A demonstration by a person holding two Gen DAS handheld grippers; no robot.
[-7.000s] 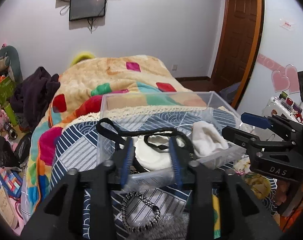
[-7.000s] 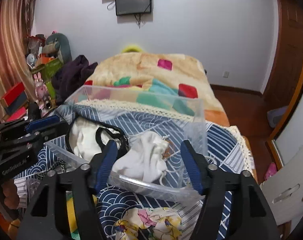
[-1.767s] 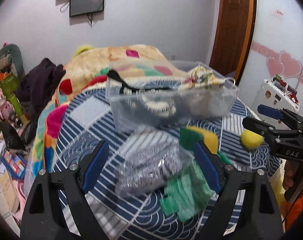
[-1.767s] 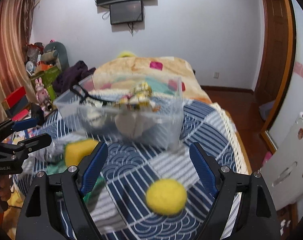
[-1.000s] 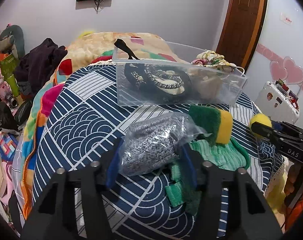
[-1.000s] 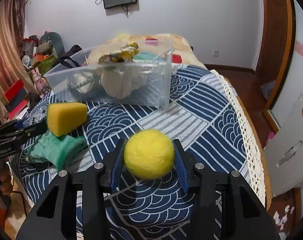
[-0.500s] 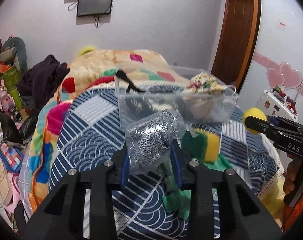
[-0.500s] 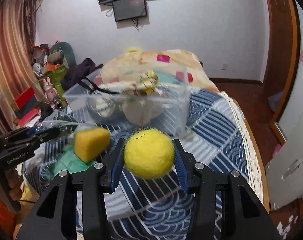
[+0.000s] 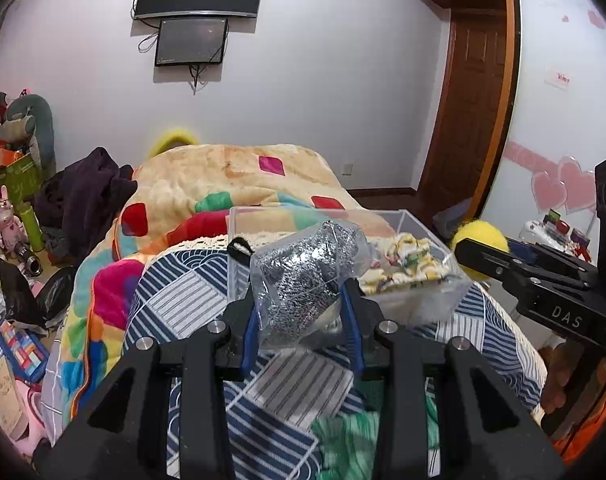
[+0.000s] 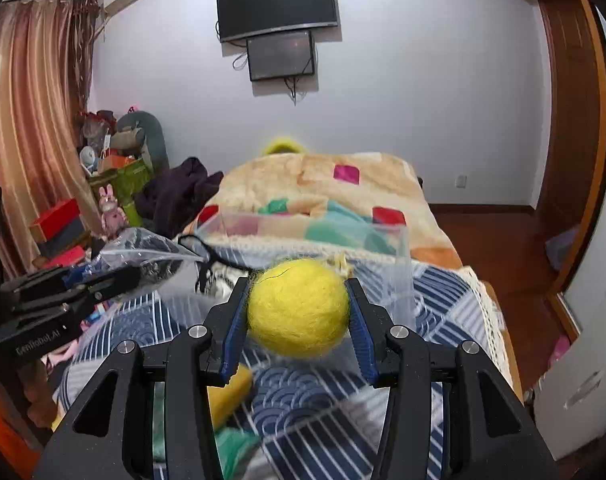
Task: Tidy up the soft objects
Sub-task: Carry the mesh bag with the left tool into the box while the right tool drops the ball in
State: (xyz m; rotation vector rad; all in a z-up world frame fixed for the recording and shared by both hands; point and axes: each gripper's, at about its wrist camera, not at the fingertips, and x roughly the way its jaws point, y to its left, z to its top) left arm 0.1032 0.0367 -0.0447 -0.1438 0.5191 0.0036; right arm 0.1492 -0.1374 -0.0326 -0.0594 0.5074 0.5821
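My left gripper (image 9: 301,320) is shut on a clear bag of silver mesh scrubber (image 9: 303,280), held just in front of the clear plastic bin (image 9: 399,220). My right gripper (image 10: 299,320) is shut on a yellow felt ball (image 10: 299,312), lifted near the bin's (image 10: 403,264) front. The ball also shows at the right of the left wrist view (image 9: 481,236). The bin holds a floral cloth (image 9: 411,260) and a black strap (image 9: 239,248). A yellow sponge (image 10: 227,396) and green cloth (image 9: 339,440) lie on the bed below.
The bin stands on a blue patterned bedspread (image 9: 175,300) over a colourful patchwork blanket (image 9: 231,172). Dark clothes (image 9: 83,196) and toys pile at the left. A wooden door (image 9: 471,112) is at the right. A white case (image 10: 583,380) stands by the bed.
Both grippers have lifted their loads and moved forward toward the bin. The sponge and green cloth now sit lower and nearer in view.
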